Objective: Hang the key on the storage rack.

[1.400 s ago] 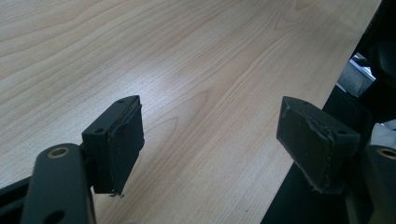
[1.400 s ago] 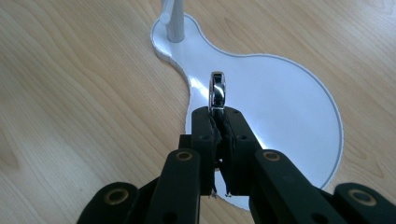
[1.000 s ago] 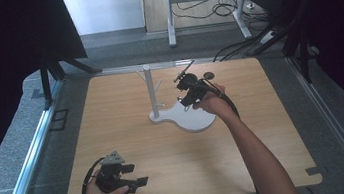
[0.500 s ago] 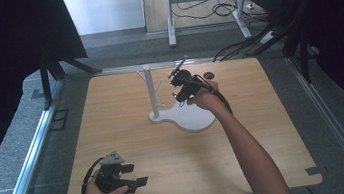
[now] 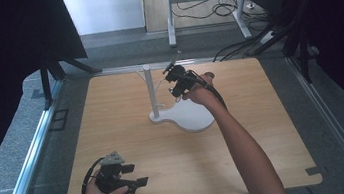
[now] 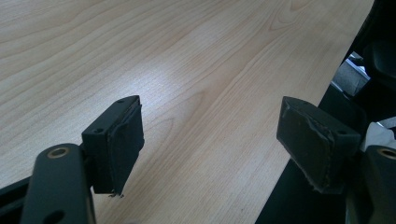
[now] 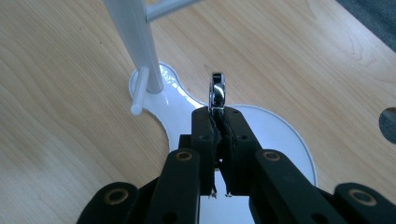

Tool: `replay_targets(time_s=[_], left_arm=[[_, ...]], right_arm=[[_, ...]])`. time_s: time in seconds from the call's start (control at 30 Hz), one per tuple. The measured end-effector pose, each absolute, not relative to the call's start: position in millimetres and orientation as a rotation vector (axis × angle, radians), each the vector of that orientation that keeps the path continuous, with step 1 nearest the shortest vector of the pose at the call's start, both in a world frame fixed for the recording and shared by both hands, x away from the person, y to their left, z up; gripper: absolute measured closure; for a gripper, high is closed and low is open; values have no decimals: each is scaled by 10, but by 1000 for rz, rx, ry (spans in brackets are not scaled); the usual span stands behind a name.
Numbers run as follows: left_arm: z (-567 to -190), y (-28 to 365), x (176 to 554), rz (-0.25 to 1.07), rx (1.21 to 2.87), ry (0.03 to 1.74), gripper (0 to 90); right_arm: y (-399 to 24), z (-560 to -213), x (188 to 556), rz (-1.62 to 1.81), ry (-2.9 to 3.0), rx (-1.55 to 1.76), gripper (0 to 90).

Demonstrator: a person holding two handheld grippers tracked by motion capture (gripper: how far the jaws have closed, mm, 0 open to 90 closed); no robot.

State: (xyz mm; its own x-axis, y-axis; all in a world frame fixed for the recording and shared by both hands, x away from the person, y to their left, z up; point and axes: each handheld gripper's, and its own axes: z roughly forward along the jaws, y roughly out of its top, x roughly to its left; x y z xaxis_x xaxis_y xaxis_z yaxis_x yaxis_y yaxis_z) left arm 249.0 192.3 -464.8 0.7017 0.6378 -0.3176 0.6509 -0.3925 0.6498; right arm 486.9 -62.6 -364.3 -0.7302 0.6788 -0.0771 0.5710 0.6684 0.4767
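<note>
We rest our left gripper low near the front-left corner of the wooden table, jaws wide apart w/ nothing btwn them; in the left gripper view the pads hover over bare wood by the table edge. Mid-table stands a white stand: upright post w/ thin side pegs, on a flat white base shaped like a rounded blob. Our right gripper is up beside the post, near its upper pegs, above the base. Its jaws are pinched tight on a small shiny metal ring, held on edge, sticking up past the fingertips, just right of the post in the right gripper view.
</note>
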Motion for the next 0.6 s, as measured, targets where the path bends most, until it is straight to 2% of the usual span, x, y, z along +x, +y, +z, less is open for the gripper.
replay_targets(time_s=[0.6], left_arm=[[-4642,1918,2486,-23,2117,978,234]], right_arm=[[-481,-3555,4995,642,2618,990,842]])
